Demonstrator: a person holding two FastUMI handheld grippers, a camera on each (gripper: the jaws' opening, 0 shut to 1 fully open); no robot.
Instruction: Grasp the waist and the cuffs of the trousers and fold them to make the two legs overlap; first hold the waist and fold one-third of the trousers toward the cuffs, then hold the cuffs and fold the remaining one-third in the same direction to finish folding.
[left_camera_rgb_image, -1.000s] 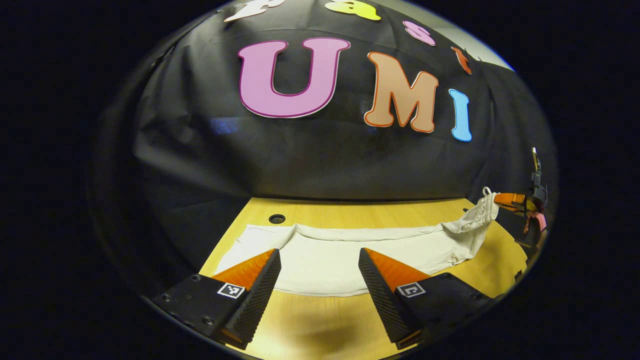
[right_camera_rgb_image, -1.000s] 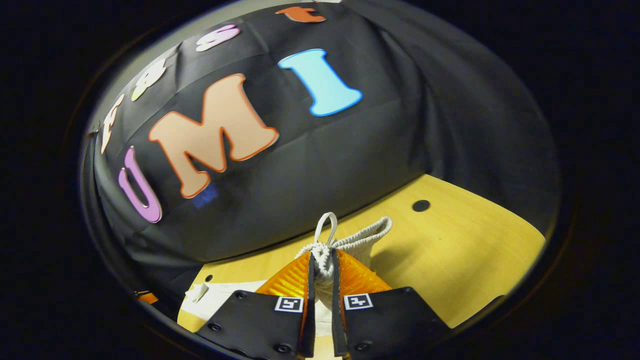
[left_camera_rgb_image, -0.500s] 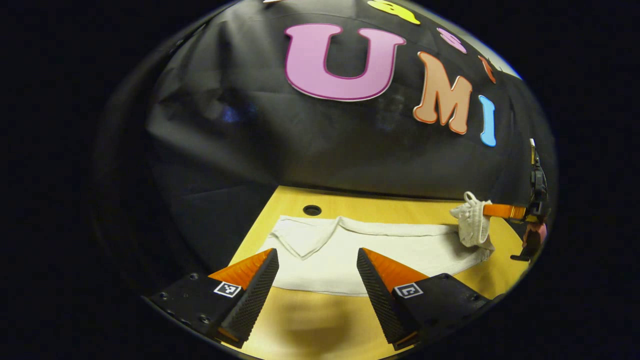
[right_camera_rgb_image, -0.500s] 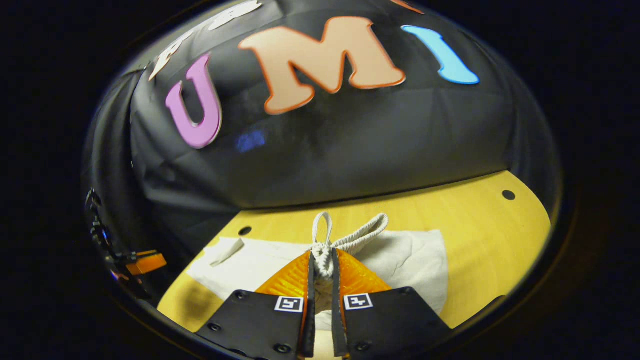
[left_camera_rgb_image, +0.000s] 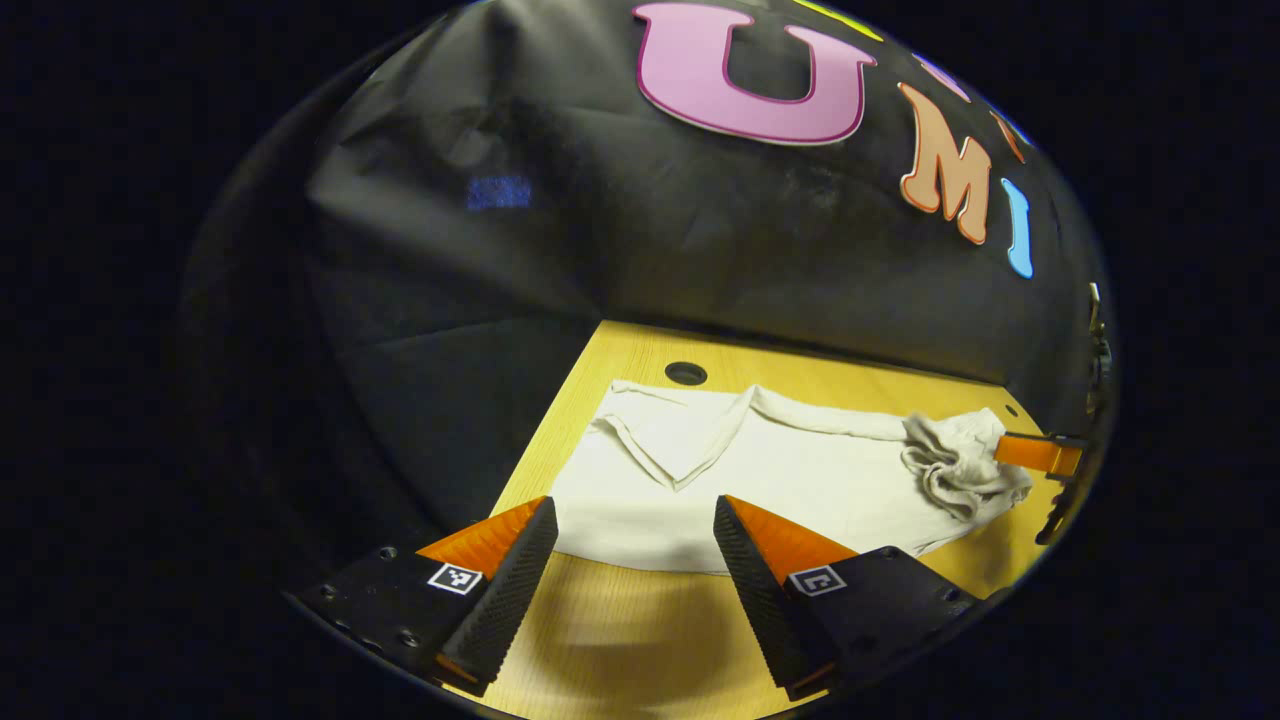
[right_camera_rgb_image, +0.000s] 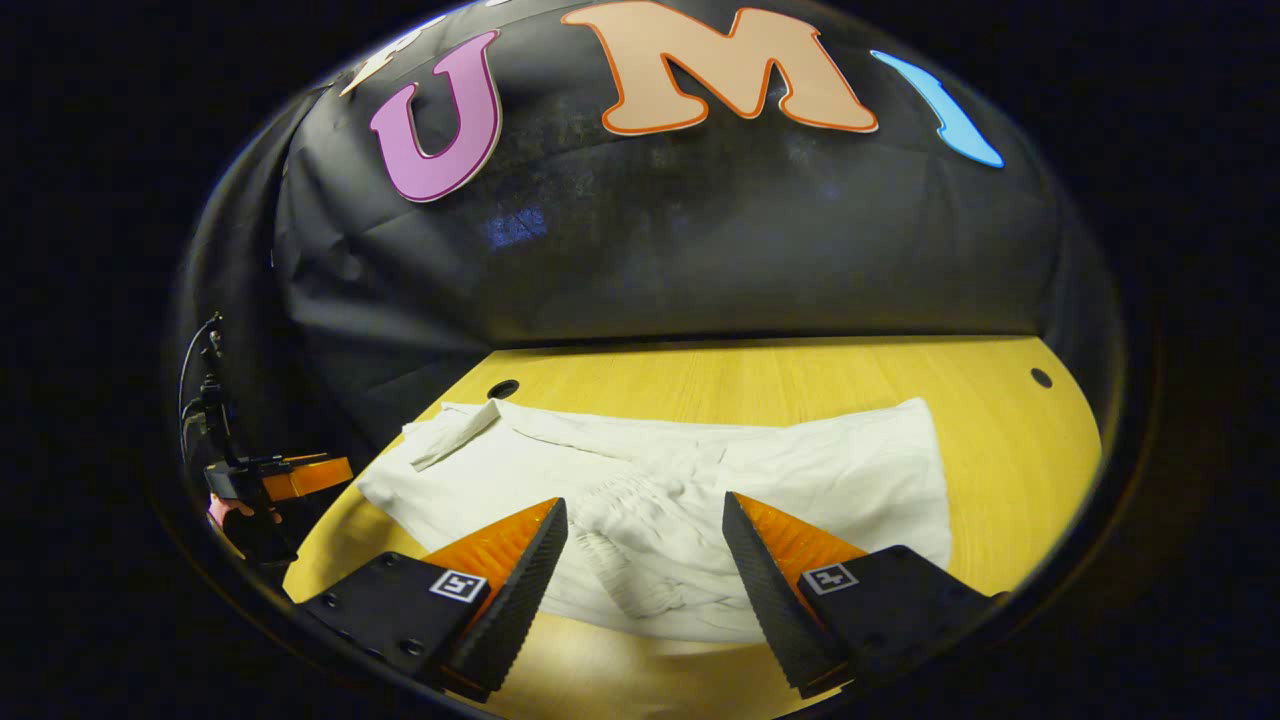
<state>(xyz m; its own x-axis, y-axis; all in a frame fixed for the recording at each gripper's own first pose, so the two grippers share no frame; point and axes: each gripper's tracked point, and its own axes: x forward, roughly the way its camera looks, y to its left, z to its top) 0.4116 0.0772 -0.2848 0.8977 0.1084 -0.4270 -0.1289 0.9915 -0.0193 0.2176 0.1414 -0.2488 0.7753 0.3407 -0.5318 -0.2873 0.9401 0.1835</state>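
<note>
Broadly, the table (right_camera_rgb_image: 800, 390) carries the trousers (right_camera_rgb_image: 660, 470) laid flat across it, long axis running side to side along the booth wall, roughly parallel to the table's far edge. In the right gripper view the waist (right_camera_rgb_image: 640, 500) lies crumpled on top of the mid-section, just beyond the right gripper (right_camera_rgb_image: 645, 560), w/ the square fold edge off to the right and the cuffs (right_camera_rgb_image: 455, 435) pointing left toward the hole in the table. So the waist end now points back toward the cuffs.

Step, as judged: the first third-fold looks laid down, waist dropped but bunched, not smooth. Next move prob. calls for the cuff end to be pinched and carried over the same way; one cuff corner (left_camera_rgb_image: 680, 450) is flipped over and may need flattening first.

Left gripper (left_camera_rgb_image: 635, 560) hovers near the cuff end, fingers spread wide, gripping nothing, cloth edge just ahead of its tips. Right gripper likewise spread apart, released, waist between but not pressed.
</note>
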